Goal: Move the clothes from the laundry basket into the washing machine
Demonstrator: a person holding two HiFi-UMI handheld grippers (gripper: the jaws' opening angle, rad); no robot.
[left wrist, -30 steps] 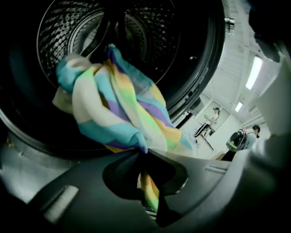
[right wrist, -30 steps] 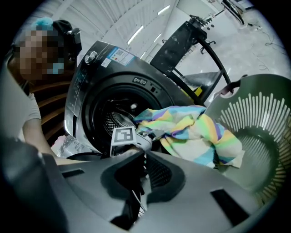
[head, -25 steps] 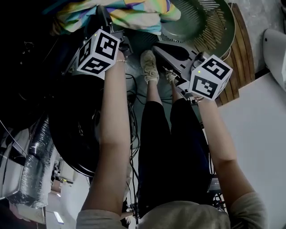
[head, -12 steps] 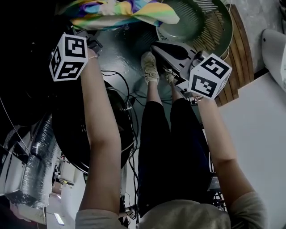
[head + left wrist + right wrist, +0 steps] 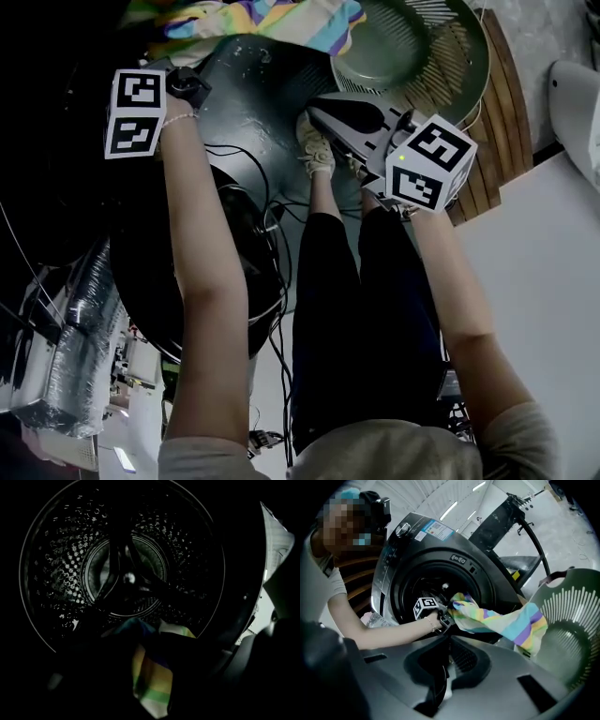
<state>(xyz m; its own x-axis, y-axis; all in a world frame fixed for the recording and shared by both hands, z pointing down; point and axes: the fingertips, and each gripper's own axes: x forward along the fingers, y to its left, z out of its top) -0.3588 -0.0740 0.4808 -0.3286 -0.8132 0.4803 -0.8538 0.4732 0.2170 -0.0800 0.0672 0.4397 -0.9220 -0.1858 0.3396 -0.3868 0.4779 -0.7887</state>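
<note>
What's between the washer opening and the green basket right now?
The striped cloth spans that gap, from the washer mouth toward the basket rim; the right gripper view shows it best.

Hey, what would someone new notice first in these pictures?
The bright rainbow-striped cloth stands out, running from beside the green laundry basket to the door opening of the washing machine. The left gripper is at the cloth's machine end, its jaws just opening with the cloth between them. Ahead of it gleams the perforated steel drum.
</note>
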